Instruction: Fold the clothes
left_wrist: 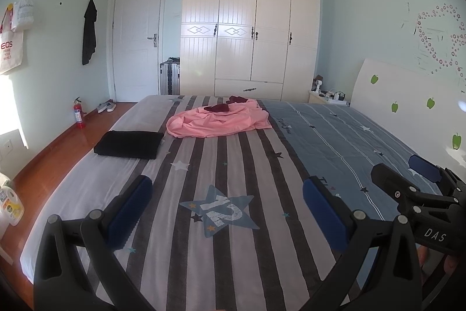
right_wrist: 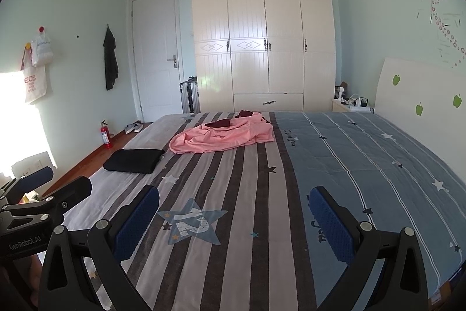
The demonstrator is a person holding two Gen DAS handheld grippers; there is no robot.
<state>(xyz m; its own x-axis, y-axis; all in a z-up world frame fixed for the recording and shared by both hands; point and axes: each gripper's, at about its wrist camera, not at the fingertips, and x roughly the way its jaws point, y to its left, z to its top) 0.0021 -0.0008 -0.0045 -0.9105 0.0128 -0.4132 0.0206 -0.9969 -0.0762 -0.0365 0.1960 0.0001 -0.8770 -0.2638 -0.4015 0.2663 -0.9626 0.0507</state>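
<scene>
A crumpled pink garment [left_wrist: 218, 120] [right_wrist: 222, 136] lies on the far half of the striped bed [left_wrist: 241, 223] [right_wrist: 247, 194], with dark red cloth pieces [left_wrist: 217, 107] [right_wrist: 218, 123] on top of it. A folded black garment [left_wrist: 129, 144] [right_wrist: 134, 161] rests near the bed's left edge. My left gripper [left_wrist: 227, 212] hovers over the near part of the bed, open and holding nothing. My right gripper [right_wrist: 234, 220] is beside it, also open and holding nothing. Each gripper shows at the side of the other's view. Both are well short of the clothes.
A cream wardrobe [left_wrist: 250, 28] and a white door [left_wrist: 137, 34] stand behind the bed. The headboard [left_wrist: 407, 95] is on the right. Wooden floor [left_wrist: 58, 142] runs along the left, with a red fire extinguisher [left_wrist: 79, 114], shoes and a detergent bottle [left_wrist: 10, 203].
</scene>
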